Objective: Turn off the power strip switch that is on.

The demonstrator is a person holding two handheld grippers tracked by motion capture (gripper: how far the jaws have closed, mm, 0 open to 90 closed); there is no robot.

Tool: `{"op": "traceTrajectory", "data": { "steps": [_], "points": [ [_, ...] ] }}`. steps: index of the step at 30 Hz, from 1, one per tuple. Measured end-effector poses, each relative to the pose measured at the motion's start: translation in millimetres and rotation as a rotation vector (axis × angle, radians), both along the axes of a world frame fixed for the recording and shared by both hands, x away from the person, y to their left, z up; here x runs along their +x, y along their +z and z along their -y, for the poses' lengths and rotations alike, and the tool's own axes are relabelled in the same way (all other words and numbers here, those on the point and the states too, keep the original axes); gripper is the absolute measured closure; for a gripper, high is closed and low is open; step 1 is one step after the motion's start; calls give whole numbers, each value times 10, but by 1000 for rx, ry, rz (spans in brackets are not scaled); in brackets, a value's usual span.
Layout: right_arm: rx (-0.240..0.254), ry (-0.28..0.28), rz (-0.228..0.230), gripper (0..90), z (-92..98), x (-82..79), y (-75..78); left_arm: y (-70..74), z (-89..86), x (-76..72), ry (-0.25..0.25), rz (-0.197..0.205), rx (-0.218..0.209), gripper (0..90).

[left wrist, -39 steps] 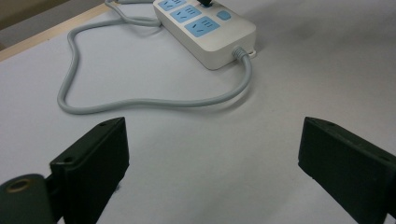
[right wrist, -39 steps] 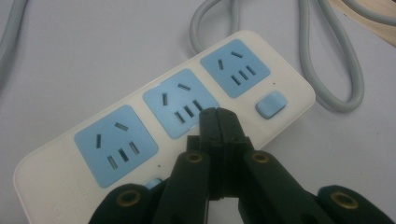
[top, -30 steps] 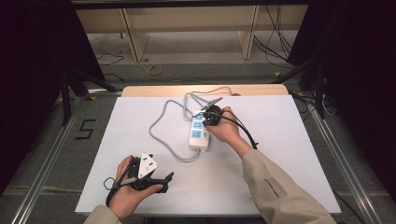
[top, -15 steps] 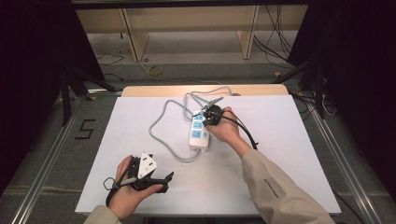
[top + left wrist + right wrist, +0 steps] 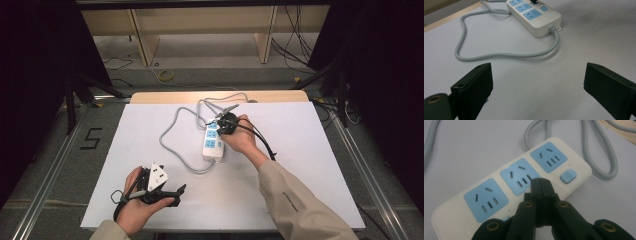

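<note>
nothing moved; right gripper (image 5: 541, 181), closed, hovers over power strip (image 5: 499, 195).

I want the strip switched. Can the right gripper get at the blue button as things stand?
Probably yes: the right gripper, jaws shut, hovers over the power strip beside the button, nothing between them.

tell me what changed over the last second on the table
Nothing visibly changed. The right hand-held gripper stays shut, its tips over the middle socket of the white power strip, and nothing shows between its jaws. The left hand-held gripper stays open near the front edge of the table, apart from the strip. The grey cord lies in the same loops.
</note>
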State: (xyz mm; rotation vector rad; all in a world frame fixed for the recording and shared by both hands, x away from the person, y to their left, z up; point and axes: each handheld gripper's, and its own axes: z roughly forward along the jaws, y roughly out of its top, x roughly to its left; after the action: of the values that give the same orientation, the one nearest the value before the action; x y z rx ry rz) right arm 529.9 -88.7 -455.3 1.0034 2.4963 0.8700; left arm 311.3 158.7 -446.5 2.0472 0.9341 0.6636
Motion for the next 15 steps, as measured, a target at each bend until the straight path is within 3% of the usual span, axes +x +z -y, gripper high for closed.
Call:
{"op": "traceTrajectory", "data": {
  "steps": [4,9,15],
  "points": [
    [12,3,-3,900,-16,-6,-8,-3,0,2,2,1,-5,82],
    [-31,18,26,900,-55,-28,-1,-3,-1,0,3,1,-6,82],
    [-9,12,10,900,-33,-14,-2,-3,-1,3,2,0,-5,82]
  ]
}}
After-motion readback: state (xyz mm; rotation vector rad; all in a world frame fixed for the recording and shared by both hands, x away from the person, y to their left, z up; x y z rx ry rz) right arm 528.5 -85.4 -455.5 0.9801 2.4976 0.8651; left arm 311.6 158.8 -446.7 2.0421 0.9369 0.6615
